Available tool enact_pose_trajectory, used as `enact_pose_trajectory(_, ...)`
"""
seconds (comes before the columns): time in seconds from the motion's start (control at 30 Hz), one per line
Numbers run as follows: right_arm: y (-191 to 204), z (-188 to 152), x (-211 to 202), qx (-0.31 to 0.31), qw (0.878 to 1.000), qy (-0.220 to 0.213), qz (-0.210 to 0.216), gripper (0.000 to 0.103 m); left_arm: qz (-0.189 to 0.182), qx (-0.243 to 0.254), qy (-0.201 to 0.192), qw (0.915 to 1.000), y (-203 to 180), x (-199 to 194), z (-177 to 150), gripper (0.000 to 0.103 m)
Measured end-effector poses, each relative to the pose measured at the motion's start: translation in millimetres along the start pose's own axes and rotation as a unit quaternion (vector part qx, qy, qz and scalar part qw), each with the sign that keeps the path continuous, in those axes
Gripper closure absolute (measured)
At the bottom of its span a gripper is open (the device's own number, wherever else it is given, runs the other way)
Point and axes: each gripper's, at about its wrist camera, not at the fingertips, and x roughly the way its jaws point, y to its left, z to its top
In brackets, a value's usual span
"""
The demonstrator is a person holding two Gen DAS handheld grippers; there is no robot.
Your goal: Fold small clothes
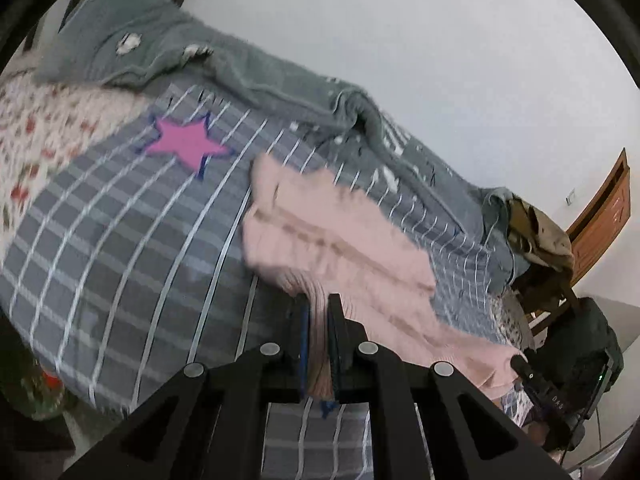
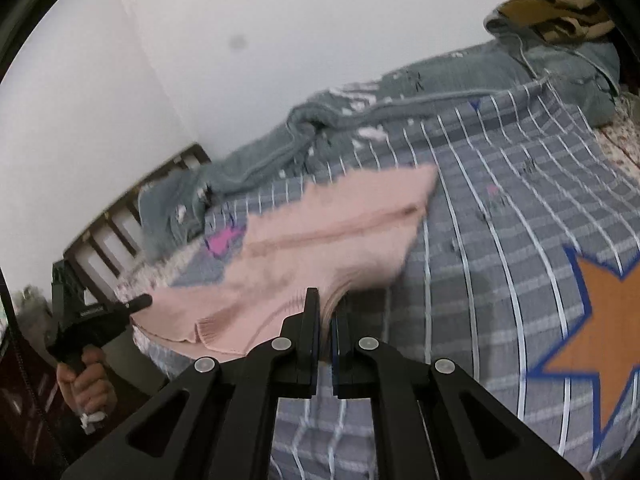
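A small pink knitted garment (image 1: 332, 236) lies spread on a grey checked bed sheet (image 1: 120, 240). My left gripper (image 1: 318, 304) is shut on its ribbed hem at one near corner. In the right wrist view the same pink garment (image 2: 328, 232) stretches away from my right gripper (image 2: 326, 304), which is shut on the hem at the other near corner. The left gripper (image 2: 138, 303) also shows there at the left, held by a hand and pinching the garment's edge. The right gripper's tip (image 1: 520, 362) shows in the left wrist view at the garment's right edge.
A grey-green fleece blanket (image 1: 248, 72) is bunched along the wall side of the bed. A pink star (image 1: 186, 146) and an orange star (image 2: 608, 340) are printed on the sheet. A wooden headboard (image 2: 120, 220) and a chair with piled clothes (image 1: 540, 236) stand at the bed's ends.
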Motion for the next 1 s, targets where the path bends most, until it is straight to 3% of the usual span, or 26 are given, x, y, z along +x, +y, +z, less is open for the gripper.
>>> enact_pose_trajectory(0.23,9.2,71.0,31.6,0.014,0.999,-0.039,0.014,0.099,0.012,0.012,-0.028,0.9995,-23.5,29.0,64.4,0.094)
enact_pose_trajectory(0.47,5.7,125.3,78.5,0.045,0.997,-0.059,0.026,0.099,0.025,-0.002,-0.033,0.9991,-21.8,79.0,109.9,0.094)
enact_pose_trajectory(0.6,-6.3,144.8,114.3,0.06,0.996,-0.064,0.031,0.098,0.037,-0.007,-0.037,0.9986,-17.1,108.6,125.6,0.094)
enact_pose_trajectory(0.73,-22.3,155.1,150.8,0.077,0.995,-0.058,0.023,0.098,0.031,-0.043,-0.042,0.9978,-7.1,144.6,142.4,0.094)
enact_pose_trajectory(1.0,-61.0,158.9,230.1,0.079,0.996,-0.035,-0.022,0.098,0.065,-0.054,-0.025,0.9961,1.5,218.1,159.5,0.094)
